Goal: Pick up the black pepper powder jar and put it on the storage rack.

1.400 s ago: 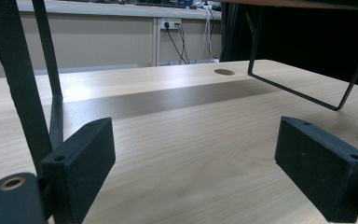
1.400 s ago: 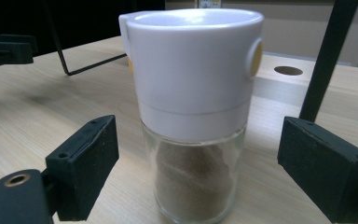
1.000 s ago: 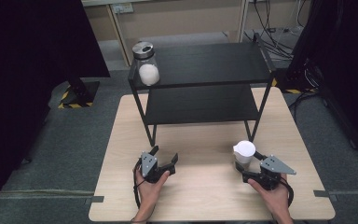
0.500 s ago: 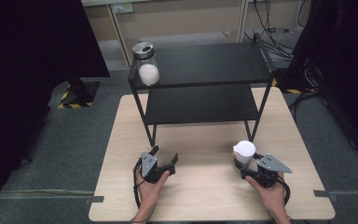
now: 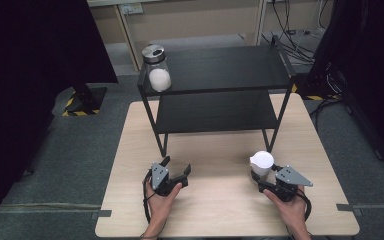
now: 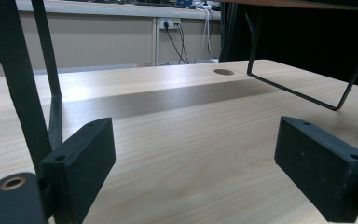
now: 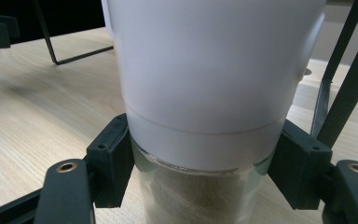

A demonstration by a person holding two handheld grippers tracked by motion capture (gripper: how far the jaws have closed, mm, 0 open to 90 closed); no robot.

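My right gripper rests on the wooden table at the front right, shut on a white-lidded jar. In the right gripper view the jar stands upright between my jaws, which press on it where the white lid meets the glass, and tan powder shows below. My left gripper lies at the front left, open. Nothing but bare table shows between its fingers. A second glass jar, with a silver lid and white contents, stands on the left front corner of the black shelf's top tier.
The black two-tier shelf has a bare lower tier and thin metal legs just beyond my grippers. A round hole lies in the tabletop under the shelf. Grey floor surrounds the table, with cables at the back right.
My right hand has shifted very slightly to the left with the jar in its grip. The left gripper and the jar on the shelf have not moved.
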